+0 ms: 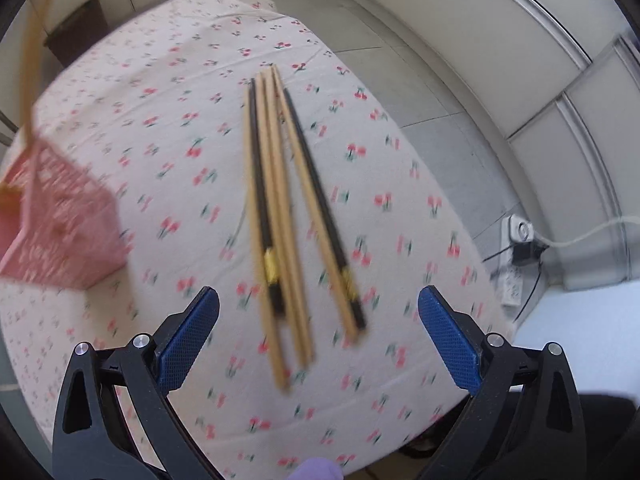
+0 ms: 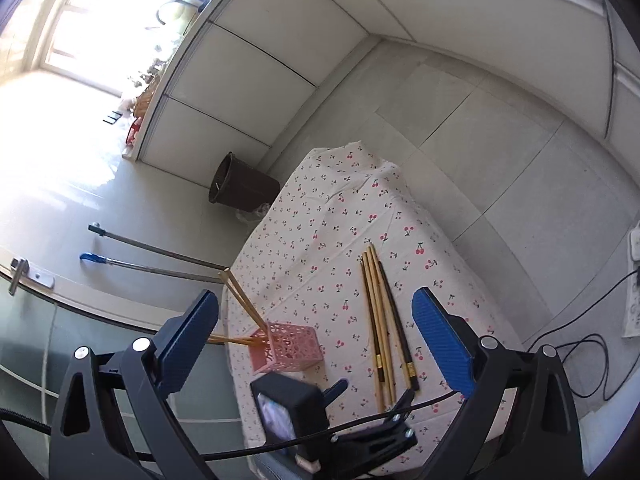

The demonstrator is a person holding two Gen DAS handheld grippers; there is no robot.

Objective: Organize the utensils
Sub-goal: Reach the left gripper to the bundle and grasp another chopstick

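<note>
pink lattice basket [image 2: 286, 346]; tan and black, gold-banded chopsticks [image 1: 280, 216]; white tablecloth [image 1: 168, 128] with red cherries; blue pads [image 1: 188, 338]; dark brown bin [image 2: 242, 186].

Left tool [image 1: 319, 328], right tool [image 2: 316, 330]: agape.

Floor [image 2: 460, 128]: pale grey tiles, dark grout lines. Far side: run of white cabinet panels [image 2: 256, 60]. Bright window [image 2: 80, 20] at far left, strong glare across the floor. Dark brown bin [image 2: 244, 184] by the cabinets. Two long-handled tools [image 2: 160, 258] lie on the left. White power strip [image 1: 520, 236] with cables on the right.
</note>
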